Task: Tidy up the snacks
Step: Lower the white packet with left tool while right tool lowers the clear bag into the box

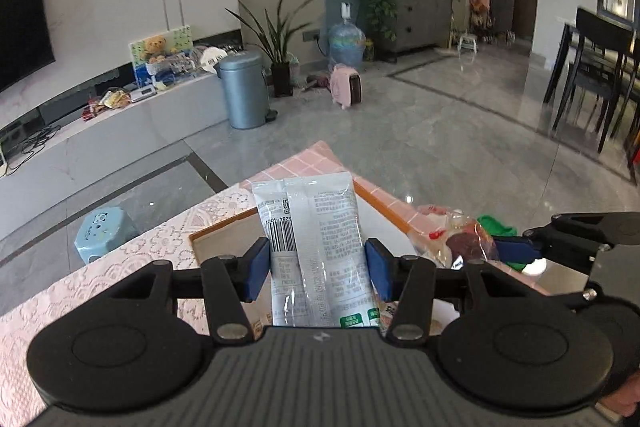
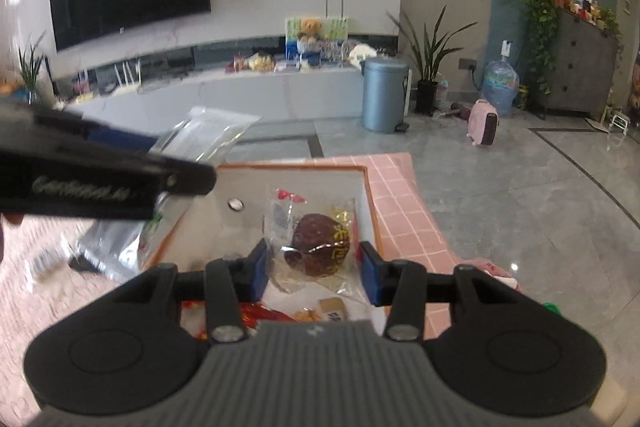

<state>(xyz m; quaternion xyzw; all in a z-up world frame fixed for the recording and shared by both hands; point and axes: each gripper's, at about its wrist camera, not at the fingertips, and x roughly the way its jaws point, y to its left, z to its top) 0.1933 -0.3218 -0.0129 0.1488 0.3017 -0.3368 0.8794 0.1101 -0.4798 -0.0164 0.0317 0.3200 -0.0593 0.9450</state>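
**Two packets carried over the box**

Left gripper: both blue pads pressed against the sides of a grey-white packet, barcode side up, held lengthwise above the near edge of the box. Right gripper: clamped on a clear packet with a dark round cake inside, held over the box's white floor.

Step, as I judge it: transport, with both snacks gripped and held above the orange-rimmed box on the pink cloth. Next move calls for lowering each packet to the box floor, then releasing; the two grippers are close together, so they should be set down side by side, not crossing.

Count: grippers 2; packets held 2 (one each); box 1. Loose wrapped snacks under the right gripper: several, red and yellow, number unclear. One silver packet lies on the cloth beside the box.
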